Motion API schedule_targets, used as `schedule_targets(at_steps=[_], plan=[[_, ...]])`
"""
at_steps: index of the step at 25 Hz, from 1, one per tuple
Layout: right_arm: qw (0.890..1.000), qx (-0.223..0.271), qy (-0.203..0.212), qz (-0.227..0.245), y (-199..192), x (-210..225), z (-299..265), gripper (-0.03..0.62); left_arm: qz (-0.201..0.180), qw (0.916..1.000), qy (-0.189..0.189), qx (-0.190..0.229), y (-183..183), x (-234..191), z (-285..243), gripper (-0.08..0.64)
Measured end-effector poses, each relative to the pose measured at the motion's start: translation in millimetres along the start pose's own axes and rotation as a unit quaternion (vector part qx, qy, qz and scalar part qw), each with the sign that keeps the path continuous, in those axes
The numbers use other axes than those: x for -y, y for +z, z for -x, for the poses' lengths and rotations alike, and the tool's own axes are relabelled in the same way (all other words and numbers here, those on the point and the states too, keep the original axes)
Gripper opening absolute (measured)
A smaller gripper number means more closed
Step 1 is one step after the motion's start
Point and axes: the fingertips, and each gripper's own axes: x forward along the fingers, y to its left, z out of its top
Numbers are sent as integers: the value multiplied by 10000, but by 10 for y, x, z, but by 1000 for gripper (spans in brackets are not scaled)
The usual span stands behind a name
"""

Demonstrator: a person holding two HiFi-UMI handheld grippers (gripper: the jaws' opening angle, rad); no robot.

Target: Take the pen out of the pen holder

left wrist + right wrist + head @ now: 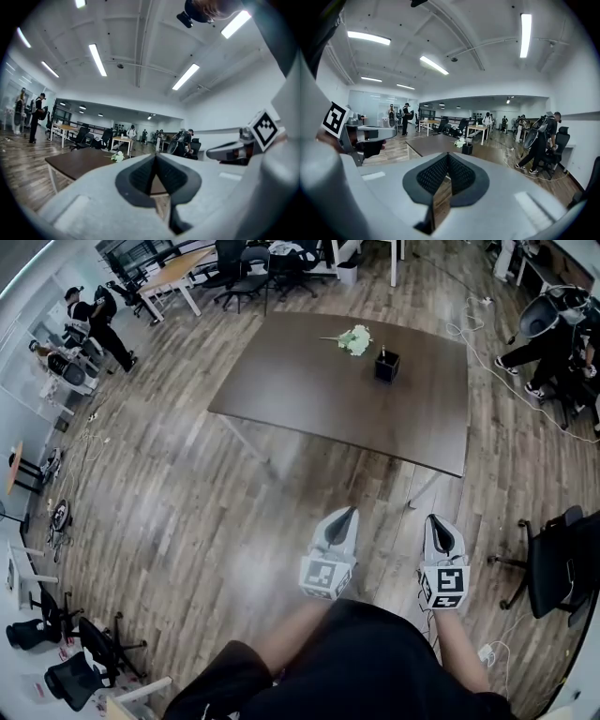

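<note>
Holding left gripper (343, 517) and right gripper (439, 525) pinched closed, empty, well short of table (300, 381).
Expecting pen (382, 352), standing in pen holder (386, 367) on table near flowers (354, 339), light, stiff, slippery; aiming for exposed top.

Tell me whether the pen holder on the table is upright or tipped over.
Upright. The pen holder stands on its base on the table, a thin pen poking up from its top.
</note>
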Motion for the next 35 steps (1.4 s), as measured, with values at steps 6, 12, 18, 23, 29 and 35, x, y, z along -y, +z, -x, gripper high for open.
schedule_targets(at_steps=[6, 12, 18, 23, 29, 35], plan=[[9989, -51, -246, -397, 279, 103, -829, 2, 81, 9998, -203, 30, 211, -696, -568, 3], [9983, -25, -295, -510, 510, 44, -1614, 2, 141, 9993, -351, 36, 317, -1290, -952, 3], [9969, -176, -431, -640, 528, -30, -2126, 2, 139, 9980, -603, -98, 269, -1735, -1226, 3], [9968, -363, -408, -582, 422, -51, -2287, 2, 244, 9981, -558, -90, 191, -1868, -1335, 3], [9968, -409, -220, -653, 348, -95, -2652, 2, 509, 9978, -387, -161, 108, -2074, -1495, 3], [9953, -315, -93, -909, 414, 184, -3142, 2, 103, 9994, -274, -184, 110, -2232, -1772, 3]])
